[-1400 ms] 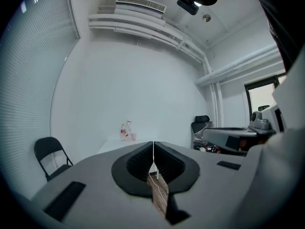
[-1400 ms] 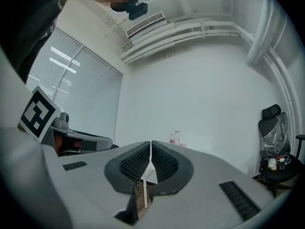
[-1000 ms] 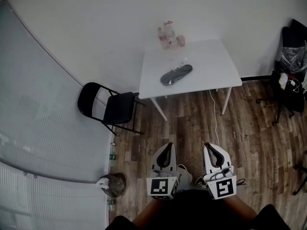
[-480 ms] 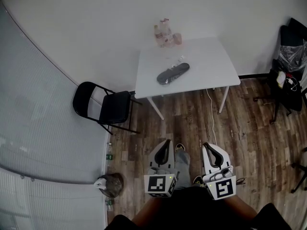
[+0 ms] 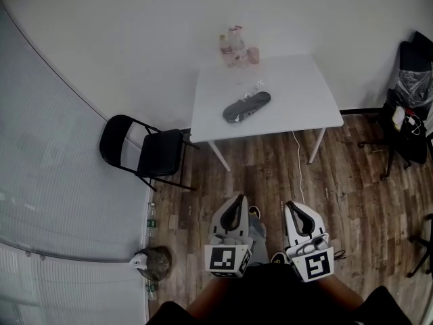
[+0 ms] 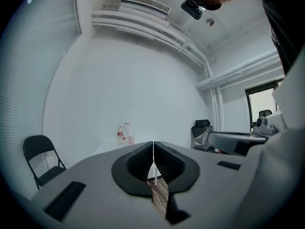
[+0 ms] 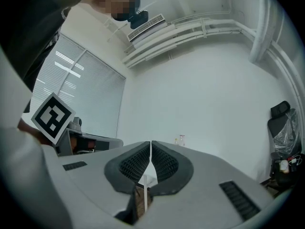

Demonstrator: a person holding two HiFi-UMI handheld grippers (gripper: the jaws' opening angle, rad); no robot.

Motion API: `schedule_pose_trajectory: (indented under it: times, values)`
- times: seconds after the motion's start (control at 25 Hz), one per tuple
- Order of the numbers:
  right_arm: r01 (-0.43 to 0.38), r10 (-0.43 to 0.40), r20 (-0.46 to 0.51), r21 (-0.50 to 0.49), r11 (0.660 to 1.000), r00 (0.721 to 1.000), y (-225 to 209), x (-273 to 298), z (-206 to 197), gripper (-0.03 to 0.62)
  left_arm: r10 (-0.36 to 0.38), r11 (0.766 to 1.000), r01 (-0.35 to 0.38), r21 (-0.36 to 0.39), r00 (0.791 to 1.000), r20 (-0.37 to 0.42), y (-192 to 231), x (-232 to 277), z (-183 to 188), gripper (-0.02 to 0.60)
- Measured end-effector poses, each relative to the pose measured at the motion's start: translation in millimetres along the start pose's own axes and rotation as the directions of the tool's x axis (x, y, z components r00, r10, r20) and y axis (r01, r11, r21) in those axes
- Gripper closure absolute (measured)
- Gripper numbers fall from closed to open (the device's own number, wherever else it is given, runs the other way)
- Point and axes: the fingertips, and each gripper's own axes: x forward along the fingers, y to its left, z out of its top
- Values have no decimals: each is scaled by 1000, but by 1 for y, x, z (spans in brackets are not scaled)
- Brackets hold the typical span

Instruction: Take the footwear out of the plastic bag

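Note:
A dark shoe inside a clear plastic bag (image 5: 247, 106) lies on the white table (image 5: 298, 103) across the room. Both grippers are held close to my body, well short of the table and over the wood floor. My left gripper (image 5: 234, 204) is shut with nothing between its jaws. My right gripper (image 5: 293, 208) is shut and empty too. In the left gripper view the closed jaws (image 6: 153, 144) point level toward the table. In the right gripper view the closed jaws (image 7: 150, 143) point at the far wall.
Bottles (image 5: 233, 46) stand at the table's far edge by the wall. A black folding chair (image 5: 145, 151) is left of the table. A black office chair with things on it (image 5: 409, 107) stands at the right. A white cable (image 5: 300, 168) runs down from the table. A small bin (image 5: 154, 263) sits by the blinds.
The table has drifted slightly lower and to the left in the head view. Both grippers stay shut and keep their places in that view.

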Motion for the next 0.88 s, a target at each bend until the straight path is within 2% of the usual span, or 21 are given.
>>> schedule_pose_trajectory:
  times: [0.32,0.88]
  values:
    - [-16,16,-19,14,1000,1000,-11,43,-14,569,14,1000,-14,6,1000,-22,24,24,-8,554]
    - [-23,26,-58,46,999,998,-46,143,-41,569,48,999,-48,-10,998,-27,85,112,-2,554]
